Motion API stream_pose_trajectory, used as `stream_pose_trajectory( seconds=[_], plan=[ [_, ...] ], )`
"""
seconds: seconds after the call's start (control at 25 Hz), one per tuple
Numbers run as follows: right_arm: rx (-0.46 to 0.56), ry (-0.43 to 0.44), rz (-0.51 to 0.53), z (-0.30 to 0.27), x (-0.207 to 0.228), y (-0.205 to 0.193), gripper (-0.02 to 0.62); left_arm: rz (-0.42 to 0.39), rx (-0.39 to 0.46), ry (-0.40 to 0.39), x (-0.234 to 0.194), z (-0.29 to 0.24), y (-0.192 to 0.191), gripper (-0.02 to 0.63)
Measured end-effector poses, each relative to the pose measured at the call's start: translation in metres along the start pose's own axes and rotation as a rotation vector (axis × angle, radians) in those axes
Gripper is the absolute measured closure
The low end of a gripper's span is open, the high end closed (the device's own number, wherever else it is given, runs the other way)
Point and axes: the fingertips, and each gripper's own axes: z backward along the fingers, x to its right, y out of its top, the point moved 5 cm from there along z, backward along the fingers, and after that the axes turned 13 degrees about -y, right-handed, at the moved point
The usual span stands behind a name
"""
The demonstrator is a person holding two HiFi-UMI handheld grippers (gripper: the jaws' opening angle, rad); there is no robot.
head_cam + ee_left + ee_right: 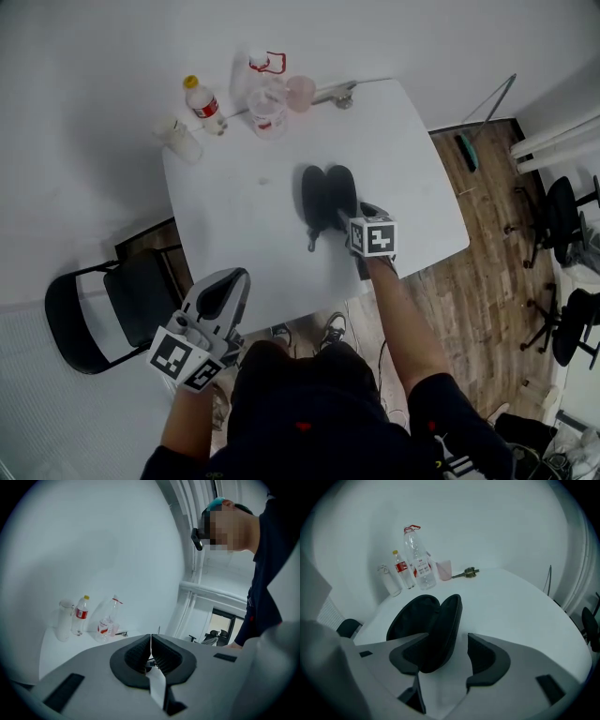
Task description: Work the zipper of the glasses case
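Clearly unzipped, the black fabric clamshell glasses case (424,616) stands splayed. My right gripper (449,641) gapes around its near end; my left gripper (151,644) is closed, empty.

Left gripper (151,644): jaws pressed flat together, six o'clock of the picture.
Table (49,645): white, nine o'clock of the jaws.
Yellow-capped bottle (81,616), clear bottle (108,619): upright, side by side, ten o'clock.
Person (267,573): dark top, two o'clock.
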Motion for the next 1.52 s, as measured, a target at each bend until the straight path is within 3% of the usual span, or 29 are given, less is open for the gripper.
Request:
stream_pose_trajectory(
  seconds=[0.08, 0.16, 0.28, 0.52, 0.76, 1.08, 1.24, 1.28, 1.32, 1.36, 1.52],
  plan=[
    [-0.017, -0.024, -0.013, 0.0, 0.001, 0.001, 0.349, 0.006, 0.004, -0.014, 0.0, -0.002, 0.0, 0.583],
    [-0.017, -0.063, -0.028, 0.0, 0.006, 0.001, 0.489, 0.01, 0.008, -0.031, 0.001, -0.004, 0.0, 0.583],
    [-0.017, -0.06, -0.08, 0.001, 0.012, 0.0, 0.548, 0.009, 0.007, -0.048, 0.002, -0.007, 0.0, 0.583],
    [0.048, 0.051, -0.218, 0.024, 0.017, 0.008, 0.557, 0.033, 0.019, -0.08, 0.002, -0.013, 0.005, 0.583],
    [0.246, 0.294, -0.374, 0.095, 0.015, 0.034, 0.558, 0.05, 0.043, -0.113, 0.007, -0.021, 0.018, 0.583],
    [0.47, 0.453, -0.378, 0.207, 0.015, 0.072, 0.558, 0.011, 0.052, -0.21, 0.039, -0.037, 0.04, 0.583],
    [0.557, 0.596, -0.406, 0.255, 0.009, 0.082, 0.558, 0.033, 0.028, -0.329, 0.062, -0.046, 0.043, 0.576],
    [0.567, 0.636, -0.409, 0.266, 0.006, 0.082, 0.558, 0.048, 0.017, -0.38, 0.071, -0.049, 0.042, 0.521],
    [0.574, 0.672, -0.408, 0.277, 0.003, 0.081, 0.558, 0.061, 0.008, -0.431, 0.081, -0.05, 0.041, 0.417],
    [0.579, 0.702, -0.403, 0.286, 0.0, 0.079, 0.558, 0.068, 0.005, -0.477, 0.091, -0.051, 0.04, 0.375],
    [0.6, 0.791, -0.366, 0.319, -0.013, 0.069, 0.558, 0.088, 0.045, -0.592, 0.121, -0.049, 0.043, 0.317]
  ],
)
